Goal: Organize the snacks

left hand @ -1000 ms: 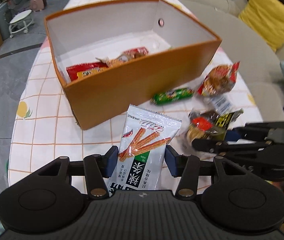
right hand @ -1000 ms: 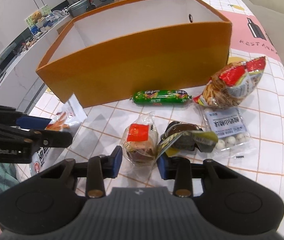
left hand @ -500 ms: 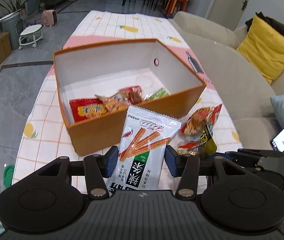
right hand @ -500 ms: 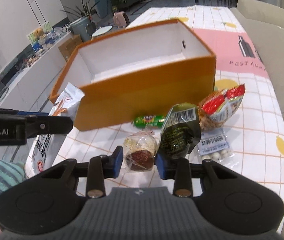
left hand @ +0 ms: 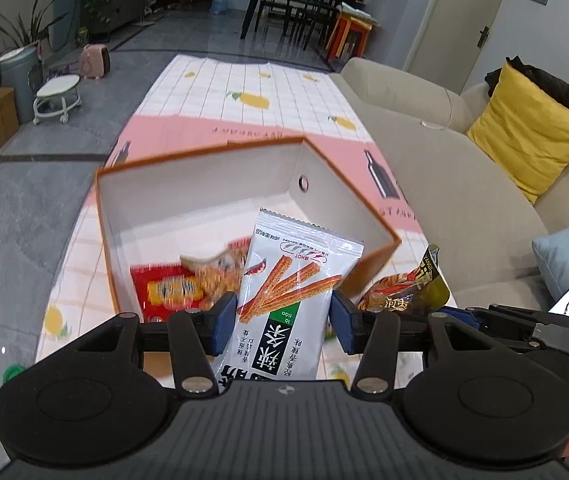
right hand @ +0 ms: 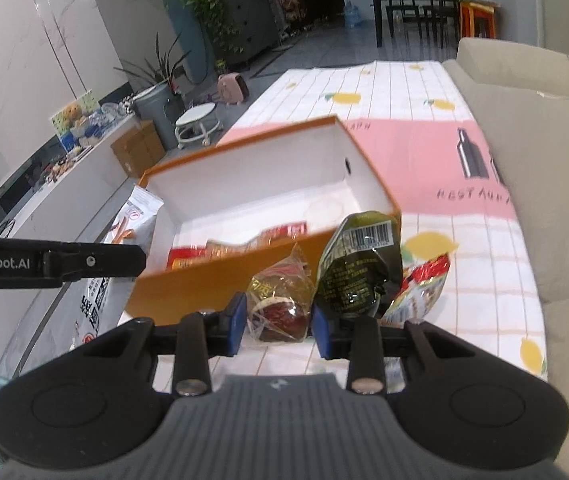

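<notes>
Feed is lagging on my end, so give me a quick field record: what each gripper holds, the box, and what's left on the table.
left gripper: shut on white spicy-stick packet, held upright near the box's front wall
right gripper: shut on clear-wrapped brown snack and dark green packet, both lifted
orange box: open, white inside, several red and orange packets at its near end
table: a red-topped snack bag lies right of the box

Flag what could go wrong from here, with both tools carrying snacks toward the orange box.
The right tool pinches a clear-wrapped snack and a dark green packet together; one might slip out. The left tool's tall white packet may catch the orange box rim.
</notes>
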The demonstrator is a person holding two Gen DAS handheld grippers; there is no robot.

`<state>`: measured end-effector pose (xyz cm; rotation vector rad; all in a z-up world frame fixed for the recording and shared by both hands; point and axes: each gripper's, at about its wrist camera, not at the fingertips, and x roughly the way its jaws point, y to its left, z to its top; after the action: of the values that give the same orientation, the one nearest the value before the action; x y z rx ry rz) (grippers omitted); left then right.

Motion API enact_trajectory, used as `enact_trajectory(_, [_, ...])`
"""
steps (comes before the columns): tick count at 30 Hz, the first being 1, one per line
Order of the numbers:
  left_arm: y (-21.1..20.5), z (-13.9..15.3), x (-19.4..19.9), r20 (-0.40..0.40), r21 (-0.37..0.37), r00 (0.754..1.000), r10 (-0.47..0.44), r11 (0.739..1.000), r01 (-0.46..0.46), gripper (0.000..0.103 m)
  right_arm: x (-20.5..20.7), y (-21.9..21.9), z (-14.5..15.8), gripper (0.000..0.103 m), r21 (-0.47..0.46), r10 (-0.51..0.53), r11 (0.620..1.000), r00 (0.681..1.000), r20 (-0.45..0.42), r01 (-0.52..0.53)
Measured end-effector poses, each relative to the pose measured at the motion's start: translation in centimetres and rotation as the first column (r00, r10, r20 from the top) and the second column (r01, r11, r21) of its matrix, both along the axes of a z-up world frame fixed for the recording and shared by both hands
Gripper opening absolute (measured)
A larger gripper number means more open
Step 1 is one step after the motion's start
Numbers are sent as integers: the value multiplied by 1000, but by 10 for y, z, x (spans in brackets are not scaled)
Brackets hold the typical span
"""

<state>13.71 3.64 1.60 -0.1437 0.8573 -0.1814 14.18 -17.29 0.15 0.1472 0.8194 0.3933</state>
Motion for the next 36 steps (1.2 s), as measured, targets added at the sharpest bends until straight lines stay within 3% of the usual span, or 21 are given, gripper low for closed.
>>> enact_trajectory(15, [-3,13,55,36,50,999,-5,999,3,57,66,11,42,31,16,21,1000,990,143,-24])
enact_trajectory(20, [6,4,68,4,55,1000,13,998,-13,57,97,-2,34,31,128,50,990,995,82,-61])
enact_trajectory(26, [14,-9,84,-30,52,999,32,998,-31,57,127,-5,20,31,161,48,986,999,17,-50])
enact_trajectory(31, [14,-22,102,-61,78,998,31,997,-26,57,144,5,4,31,167,72,984,997,-37,-65])
enact_trajectory(36, [15,-33,111,-82,99,996,23,995,-15,57,140,14,-4,31,116,91,989,996,-9,-89])
